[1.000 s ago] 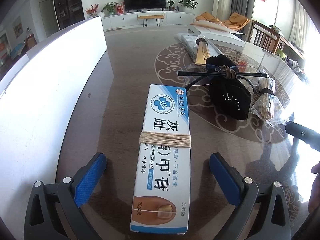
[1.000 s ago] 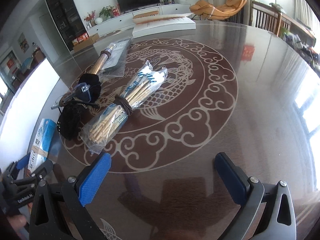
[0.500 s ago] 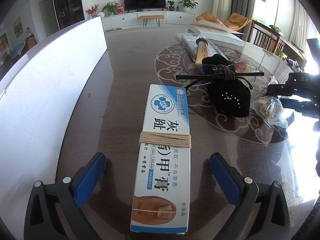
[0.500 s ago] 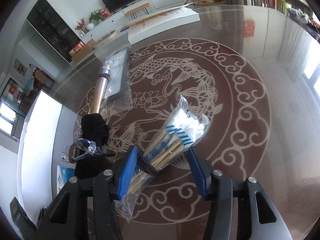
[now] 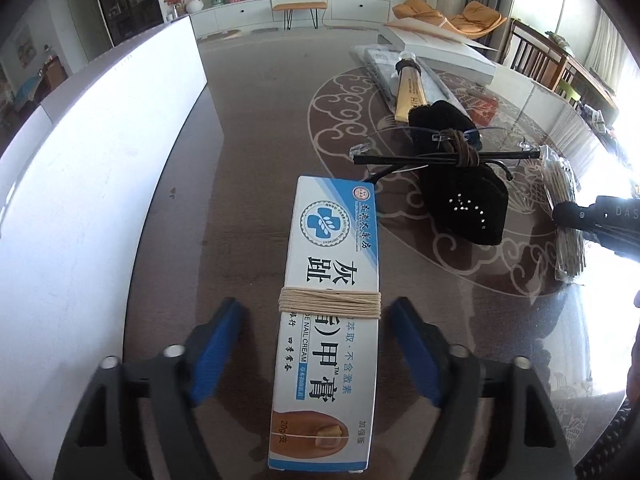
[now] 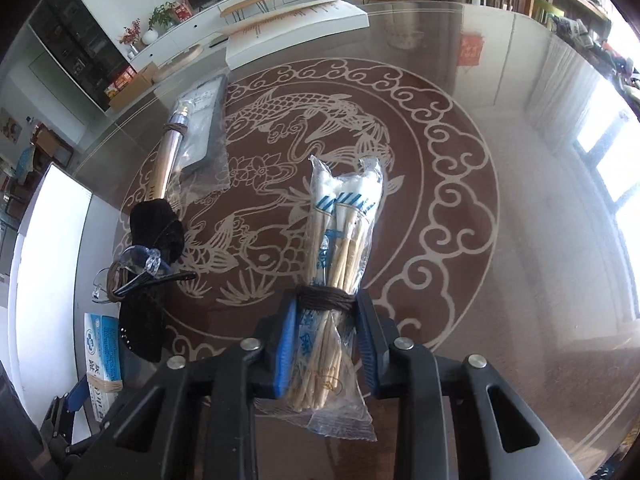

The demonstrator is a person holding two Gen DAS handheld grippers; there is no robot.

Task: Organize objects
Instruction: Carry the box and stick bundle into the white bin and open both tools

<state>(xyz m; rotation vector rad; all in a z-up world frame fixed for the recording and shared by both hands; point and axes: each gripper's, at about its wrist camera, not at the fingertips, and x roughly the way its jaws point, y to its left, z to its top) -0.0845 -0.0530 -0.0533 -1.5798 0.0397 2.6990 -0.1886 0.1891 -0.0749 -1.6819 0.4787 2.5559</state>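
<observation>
**Both grippers straddle long bundles, each lined up along the fingers**

Landmark: the nail cream box [image 5: 328, 320], lying flat on the glossy dark table [image 5: 248, 152]; its long axis runs straight away from the left gripper [image 5: 316, 344], parallel to the fingers; the box's near half sits between the blue pads [image 5: 216, 344], with a visible gap on each side; the jaws are closing but not yet pressing, so nothing is held there; the tan string wound round the box lies level with the pad tips, which looks like the natural place for the pinch to land.

Right of the box and a little farther off, the right gripper [image 6: 326, 344] is clamped on the cotton swab bundle [image 6: 340, 280], pads tight against the plastic just below its dark cord wrap; the bundle's long axis also runs along the fingers, cotton tips pointing away.

Between box and swabs lies a black pouch [image 5: 464, 196] with glasses [image 5: 440, 152] tied across it; beyond the pouch, farther from the box, a gold tube [image 5: 408, 92] rests on a clear packet.

Judgement: each hand is nearer its own item; the left needs only to finish closing, no turning.
</observation>
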